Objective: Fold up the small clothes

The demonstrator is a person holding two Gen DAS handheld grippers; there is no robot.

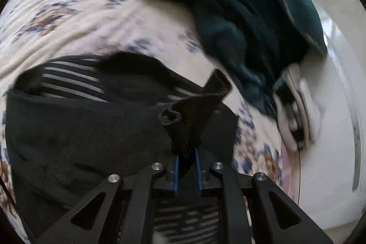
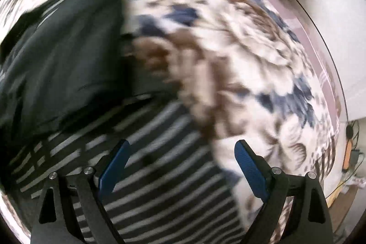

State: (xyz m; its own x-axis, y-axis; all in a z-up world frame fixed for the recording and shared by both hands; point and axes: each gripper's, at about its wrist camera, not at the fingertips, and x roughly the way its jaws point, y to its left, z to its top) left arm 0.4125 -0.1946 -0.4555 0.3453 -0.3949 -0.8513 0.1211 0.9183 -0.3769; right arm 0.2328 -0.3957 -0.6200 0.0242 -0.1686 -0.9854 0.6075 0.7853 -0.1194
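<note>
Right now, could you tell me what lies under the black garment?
A striped cloth peeks out beneath the black garment, over the floral bedspread. The left tongs pinch its corner; anything else underneath is covered.

both wrist views look down close at floral bedspread [image 1: 80, 15]; share black garment [image 2: 57, 49].

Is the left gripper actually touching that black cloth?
Touching. In the left wrist view, the left gripper has its blue pads closed on a bunched edge of the black cloth.

garment: black cloth [image 1: 87, 129] with a grey-striped part [image 2: 164, 166] | state: crumpled, partly folded over itself | pose: one corner lifted | place: on a floral bedsheet [image 1: 80, 22]
</note>
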